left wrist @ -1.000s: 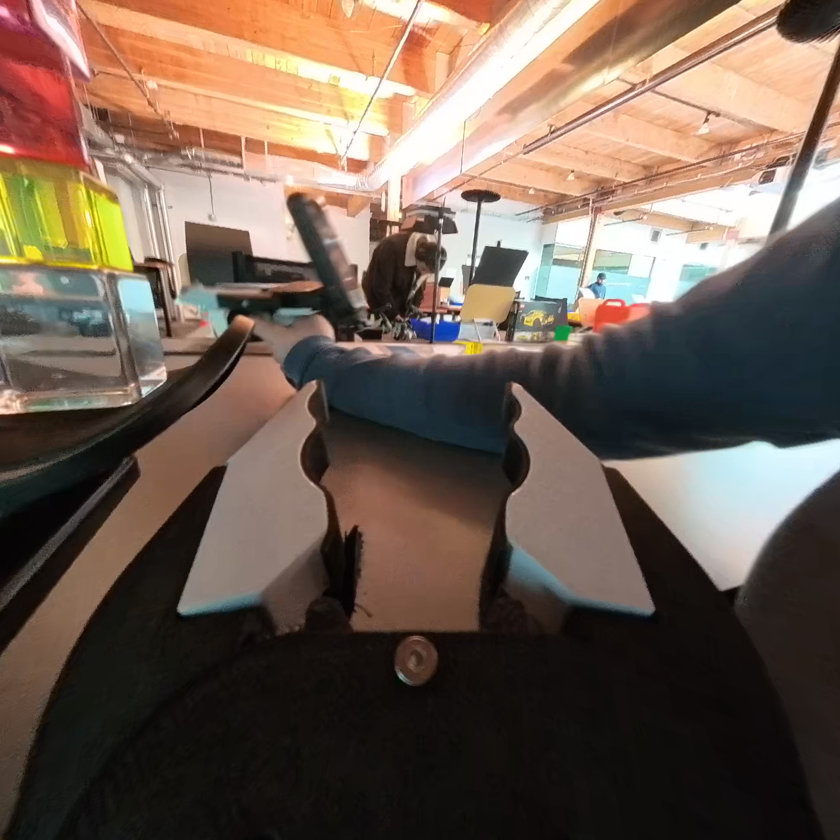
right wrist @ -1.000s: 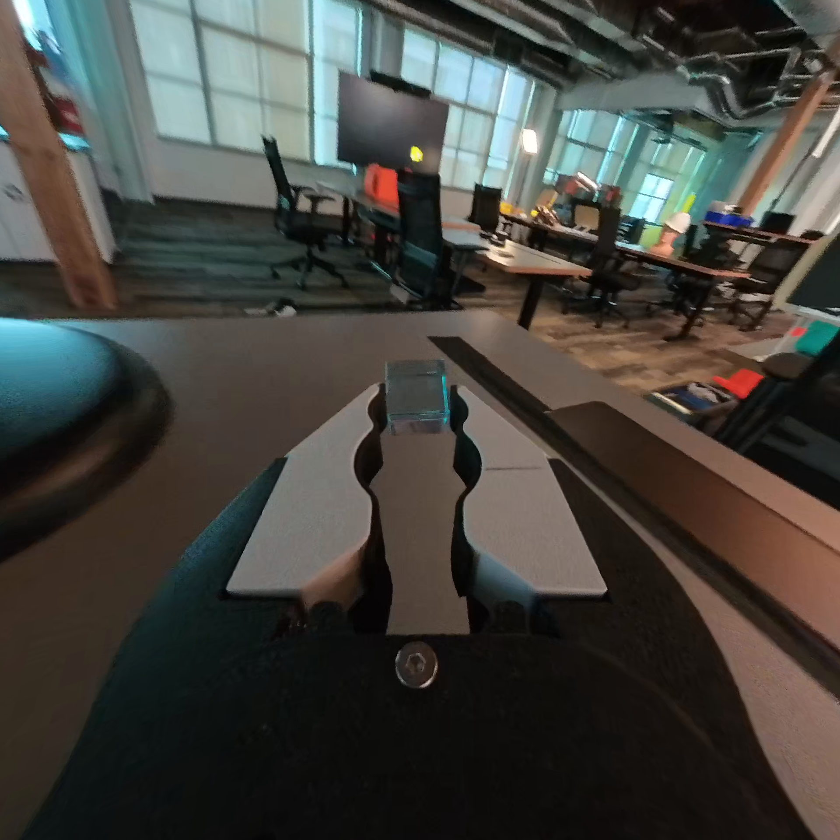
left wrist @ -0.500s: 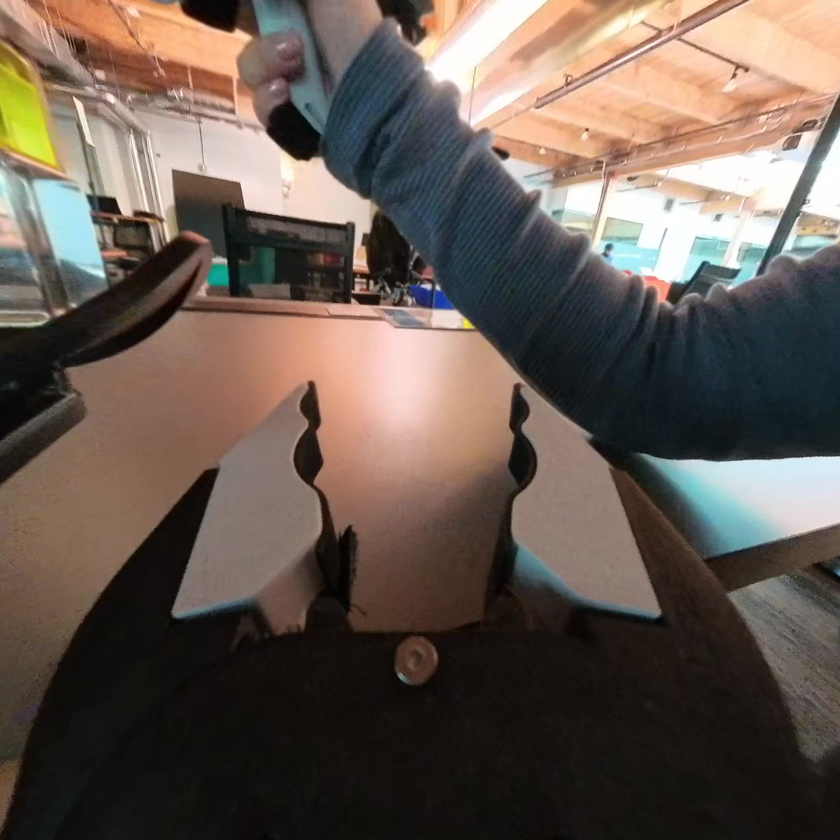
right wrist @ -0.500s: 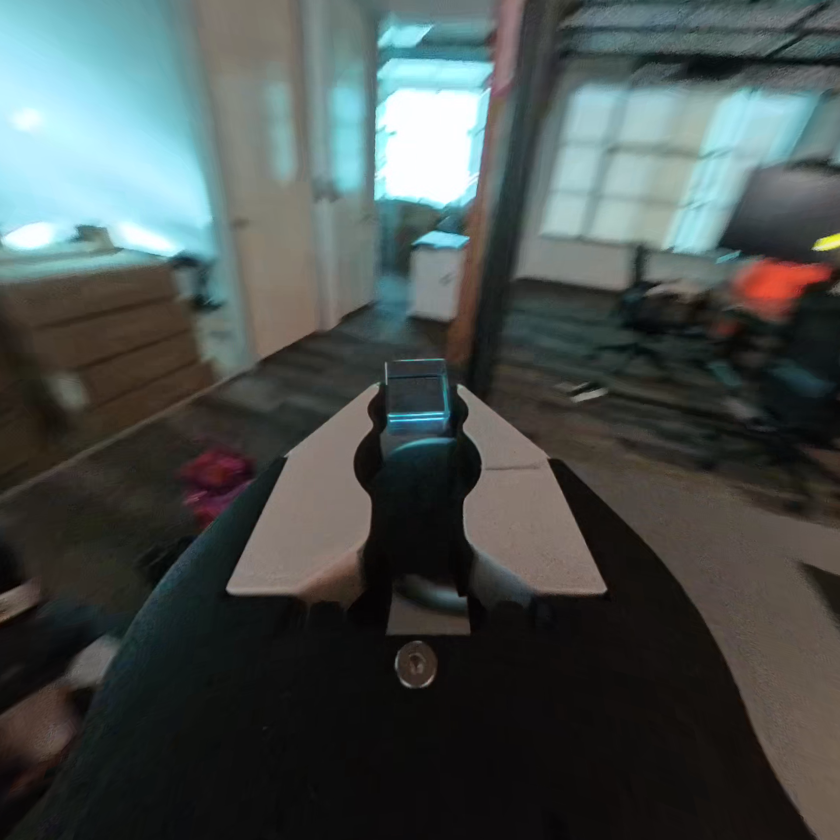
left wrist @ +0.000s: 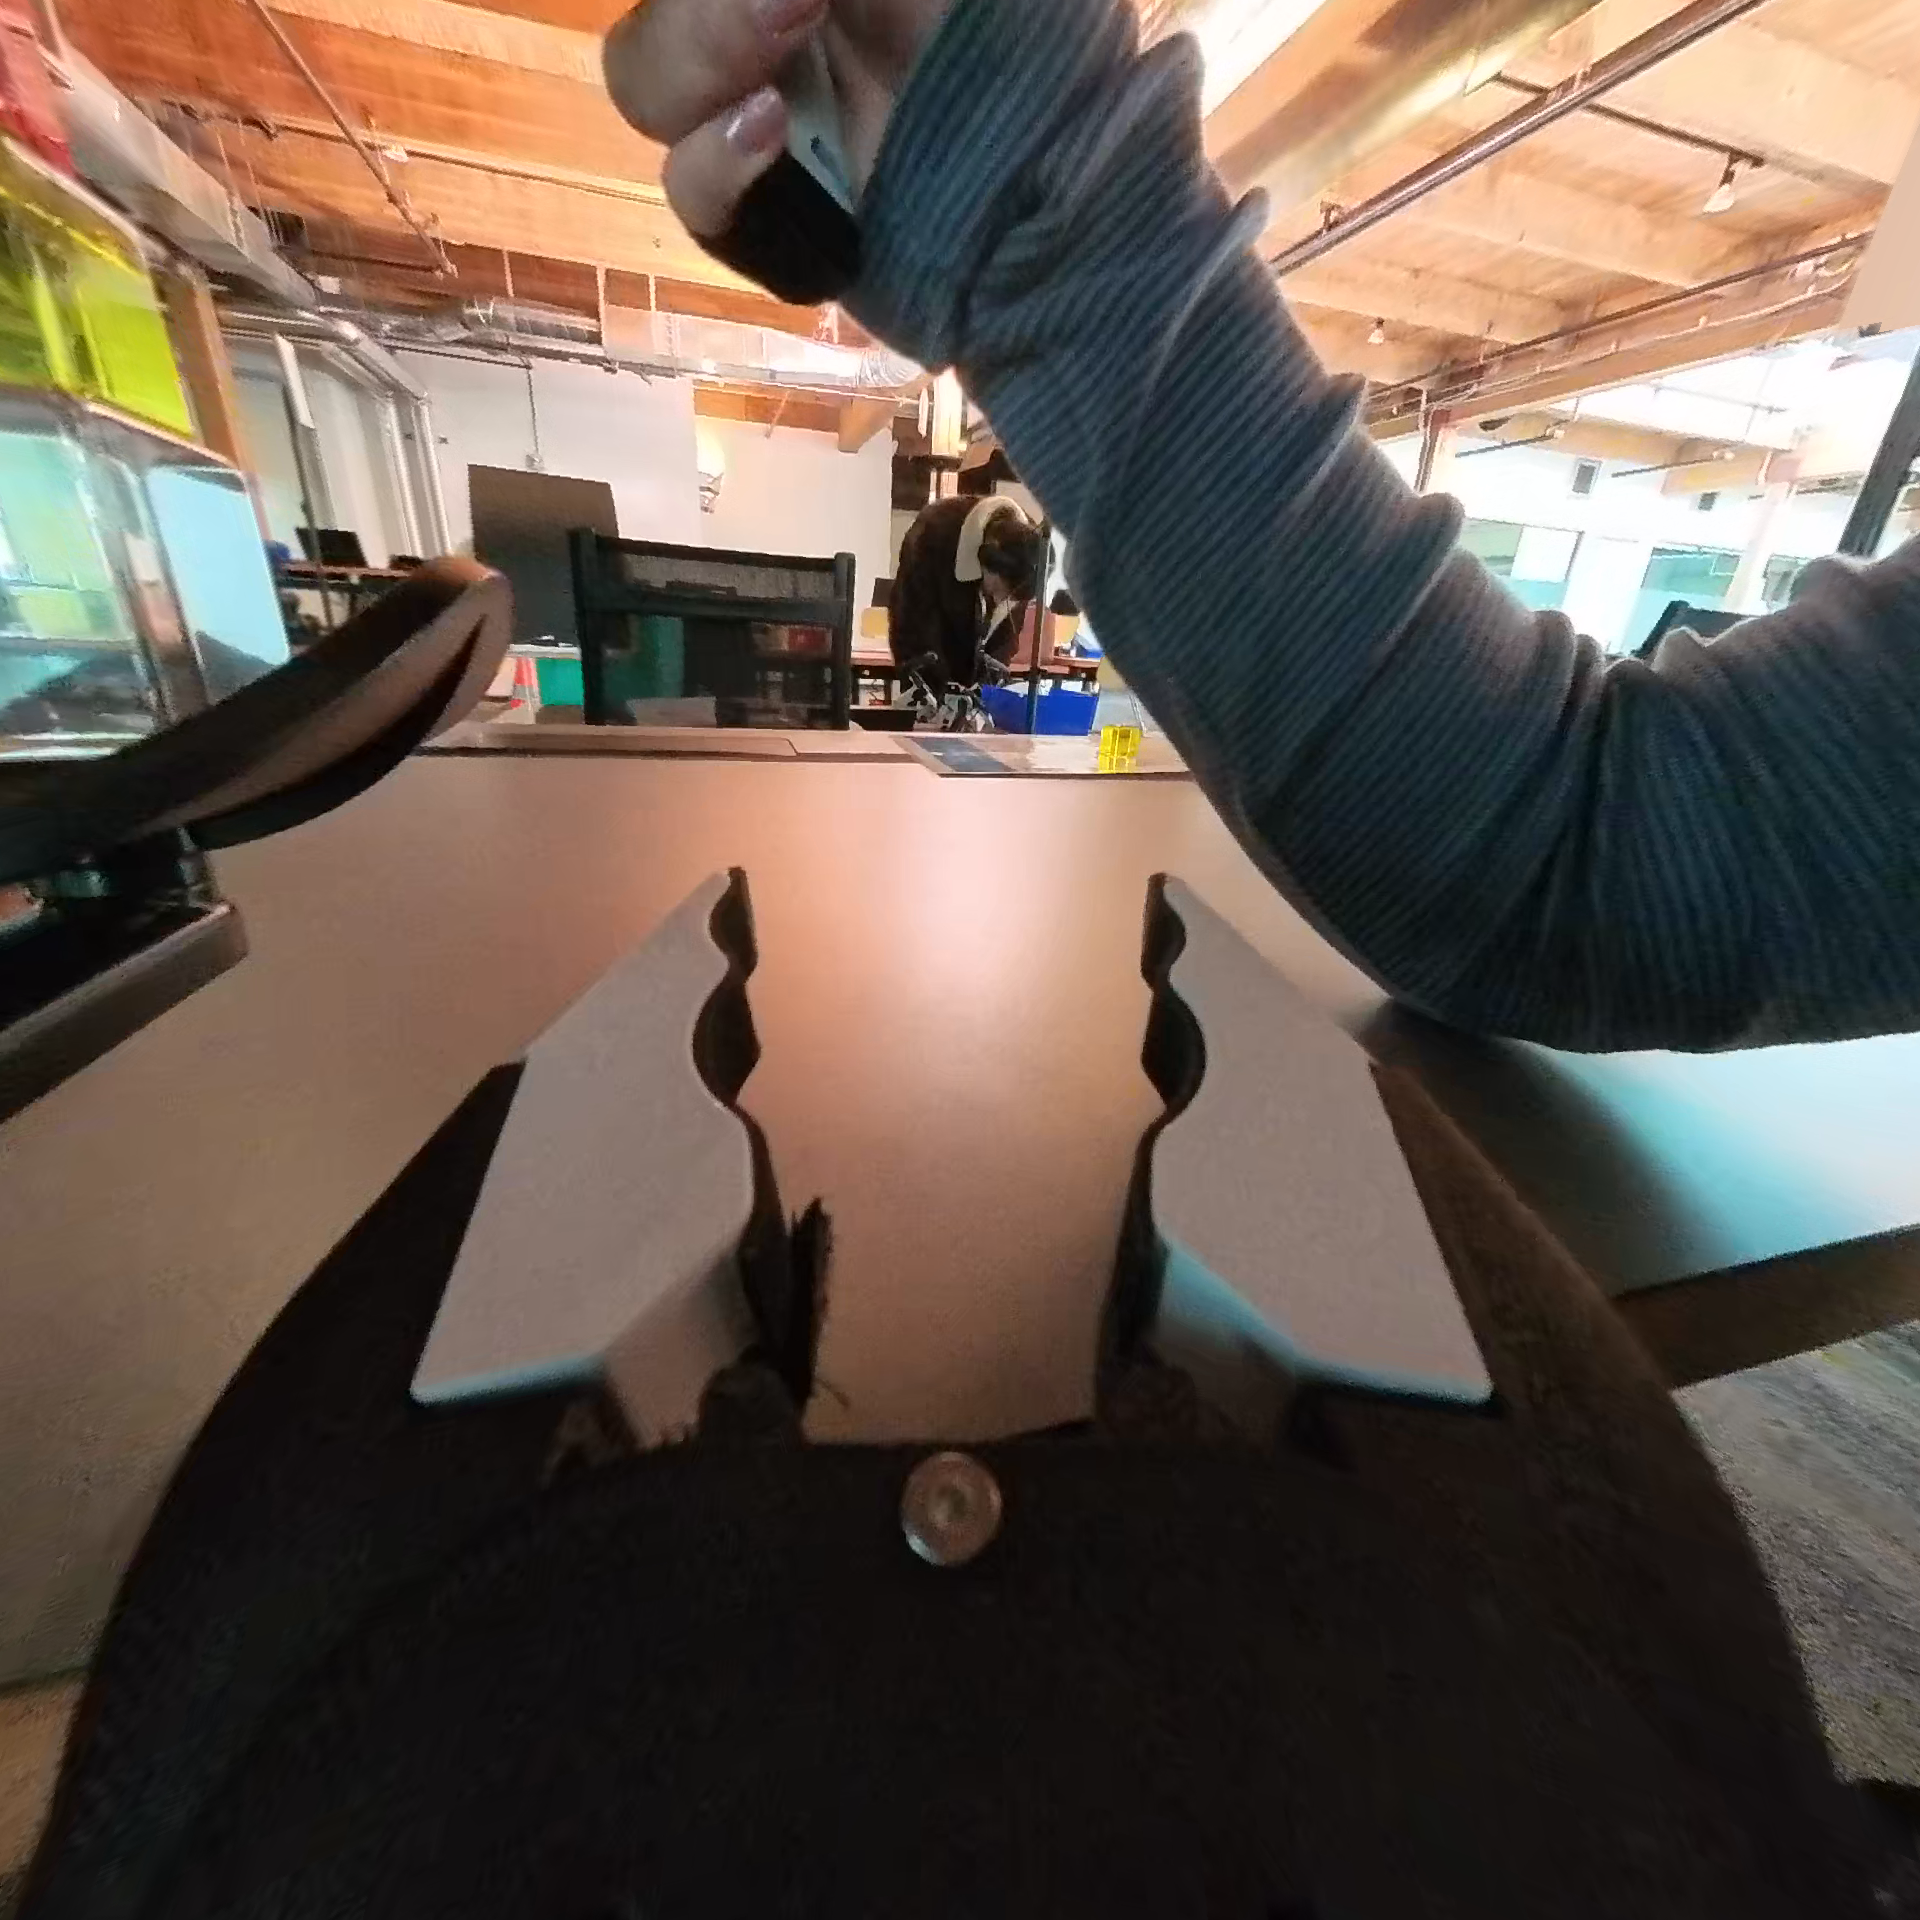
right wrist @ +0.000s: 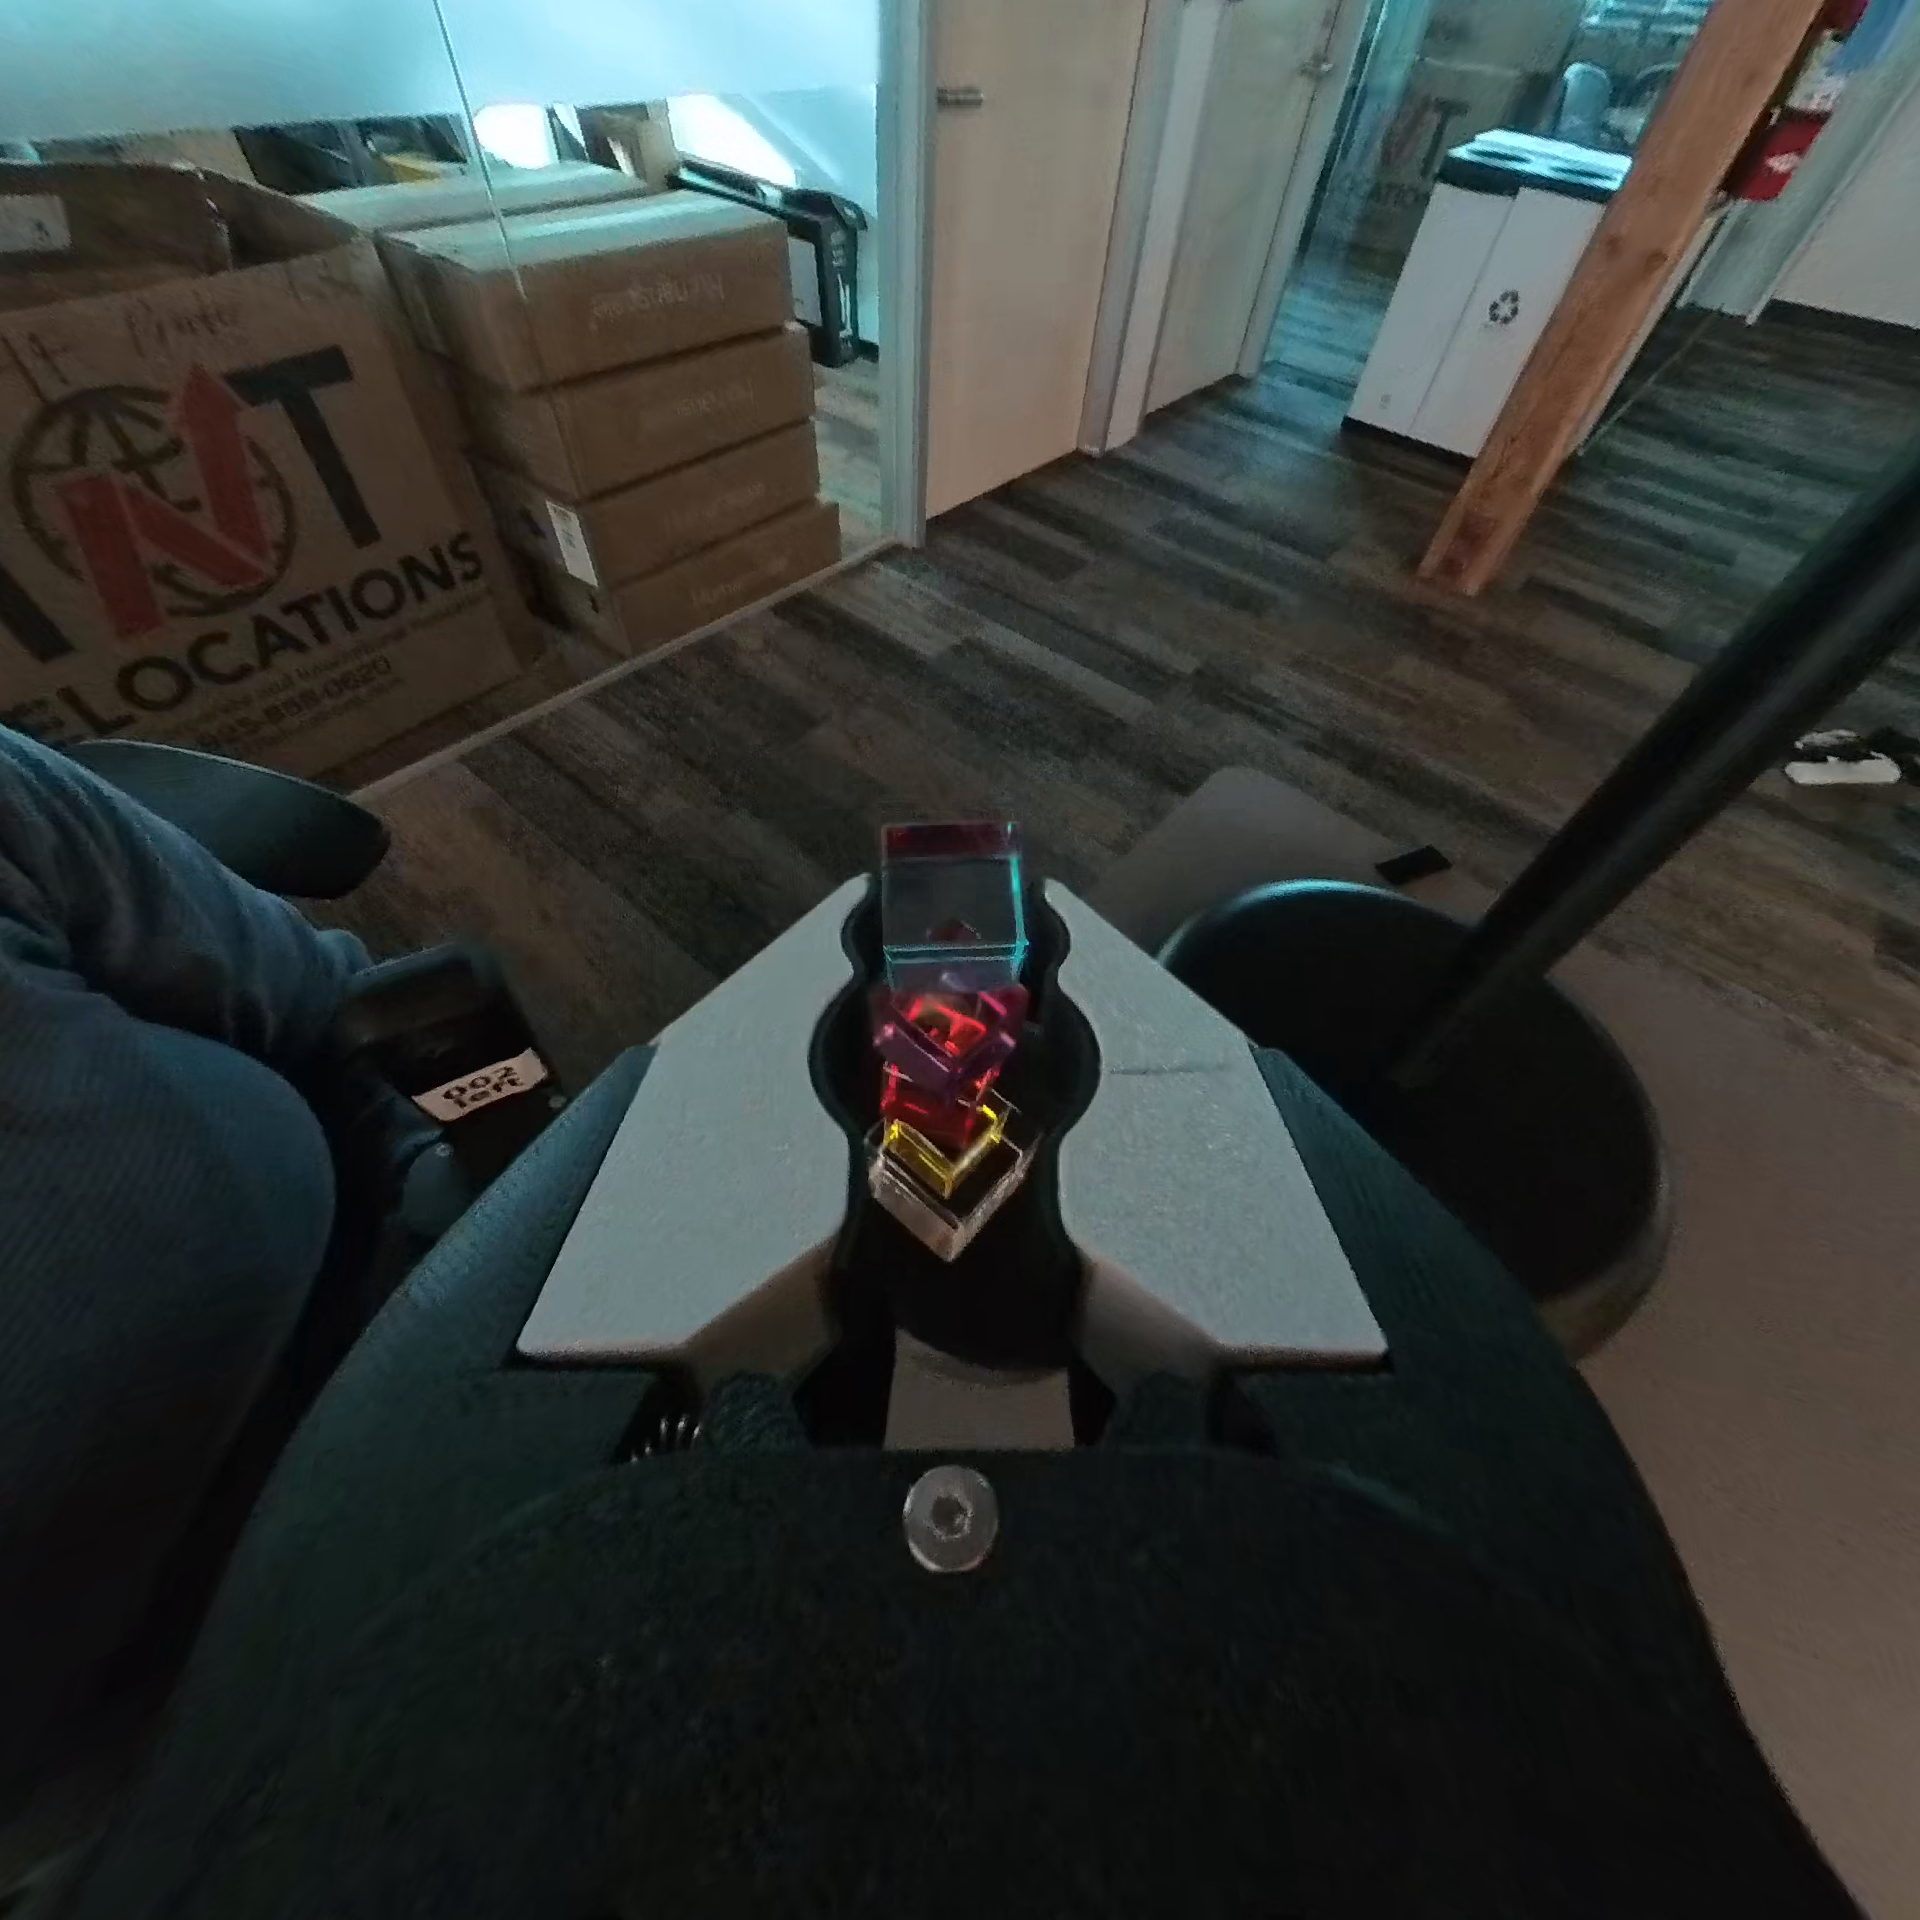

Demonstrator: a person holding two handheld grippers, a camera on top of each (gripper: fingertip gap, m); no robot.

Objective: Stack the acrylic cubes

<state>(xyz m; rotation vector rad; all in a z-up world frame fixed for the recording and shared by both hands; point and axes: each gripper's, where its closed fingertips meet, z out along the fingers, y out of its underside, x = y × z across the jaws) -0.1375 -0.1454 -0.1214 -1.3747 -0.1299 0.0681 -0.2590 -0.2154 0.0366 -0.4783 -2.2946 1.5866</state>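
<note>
Since a second ago the right gripper has swung round and tipped down: its view then showed a table and office, and now looks down on a stack of cubes. The arm that lay across the left gripper's view has risen.

Left wrist view: the left gripper stands wide, nothing between its fingers, low over the brown table. A hand in a blue sleeve is raised at the top, gripping a black handle. At the left edge the stack shows a clear cube under a yellow one. A small yellow cube sits at the table's far edge.

Right wrist view: the right gripper is narrow, its pads pressed on a clear cube with teal edges. Directly below hangs the stack: purple, red, yellow, then clear at the bottom. Whether the held cube touches the purple one, I cannot tell. A black round base with a pole lies to the right, cardboard boxes beyond.
</note>
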